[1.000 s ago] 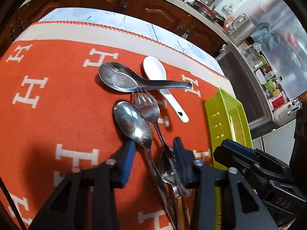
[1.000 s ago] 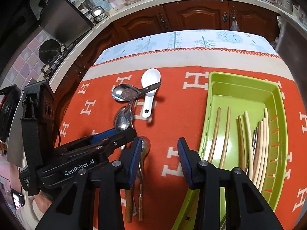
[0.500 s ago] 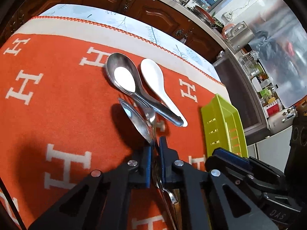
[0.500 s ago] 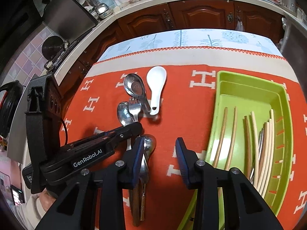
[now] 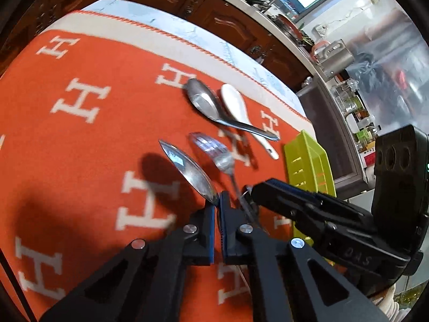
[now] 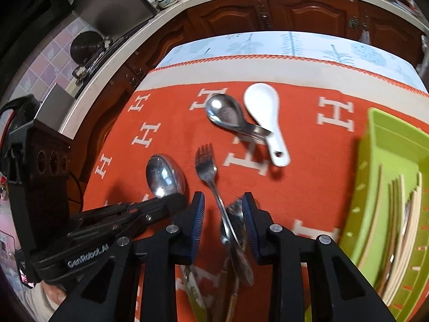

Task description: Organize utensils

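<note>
Here the left gripper's (image 5: 217,201) fingers (image 5: 207,230) pinch the spoon's (image 5: 187,170) neck.

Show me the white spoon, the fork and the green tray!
white spoon (image 6: 262,107), right wrist view, on its bowl.
fork (image 6: 206,167), right wrist view, just below its tines.
green tray (image 6: 386,145), right wrist view, on its far wall.

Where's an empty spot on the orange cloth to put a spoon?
Bare cloth lies between the white spoon and the green tray. It's crowded near the fork, where utensils pile up.
</note>
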`<act>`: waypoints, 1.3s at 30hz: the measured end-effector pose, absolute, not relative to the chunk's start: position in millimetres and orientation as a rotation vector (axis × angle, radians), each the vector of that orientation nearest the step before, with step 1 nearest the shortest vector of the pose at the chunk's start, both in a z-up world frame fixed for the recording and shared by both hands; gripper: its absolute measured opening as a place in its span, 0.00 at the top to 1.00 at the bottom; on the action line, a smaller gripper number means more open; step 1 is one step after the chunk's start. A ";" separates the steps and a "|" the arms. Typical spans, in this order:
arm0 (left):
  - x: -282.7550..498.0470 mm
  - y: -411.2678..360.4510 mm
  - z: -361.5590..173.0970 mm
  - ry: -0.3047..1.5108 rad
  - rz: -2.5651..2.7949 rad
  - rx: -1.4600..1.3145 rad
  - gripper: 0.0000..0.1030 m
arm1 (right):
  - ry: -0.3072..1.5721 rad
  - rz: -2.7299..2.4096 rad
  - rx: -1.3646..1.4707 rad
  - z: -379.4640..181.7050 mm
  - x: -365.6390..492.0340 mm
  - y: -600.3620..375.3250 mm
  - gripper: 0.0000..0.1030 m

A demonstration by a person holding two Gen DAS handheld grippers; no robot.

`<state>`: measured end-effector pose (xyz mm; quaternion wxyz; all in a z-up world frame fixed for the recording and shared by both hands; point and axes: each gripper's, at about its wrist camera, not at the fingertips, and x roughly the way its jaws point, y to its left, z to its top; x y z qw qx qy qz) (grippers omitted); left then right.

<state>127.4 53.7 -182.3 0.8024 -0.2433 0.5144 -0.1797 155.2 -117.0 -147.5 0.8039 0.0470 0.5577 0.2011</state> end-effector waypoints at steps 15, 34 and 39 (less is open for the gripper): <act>113.3 89.5 -189.0 1.092 -0.365 -0.611 0.99 | 1.230 0.524 0.156 -182.4 182.6 -88.9 0.79; 109.9 94.7 -182.9 1.080 -0.373 -0.622 0.99 | 1.283 0.596 0.324 -193.5 189.6 -96.4 0.82; 110.0 92.6 -181.0 1.083 -0.369 -0.617 0.99 | 1.206 0.553 0.133 -181.3 176.6 -76.5 0.89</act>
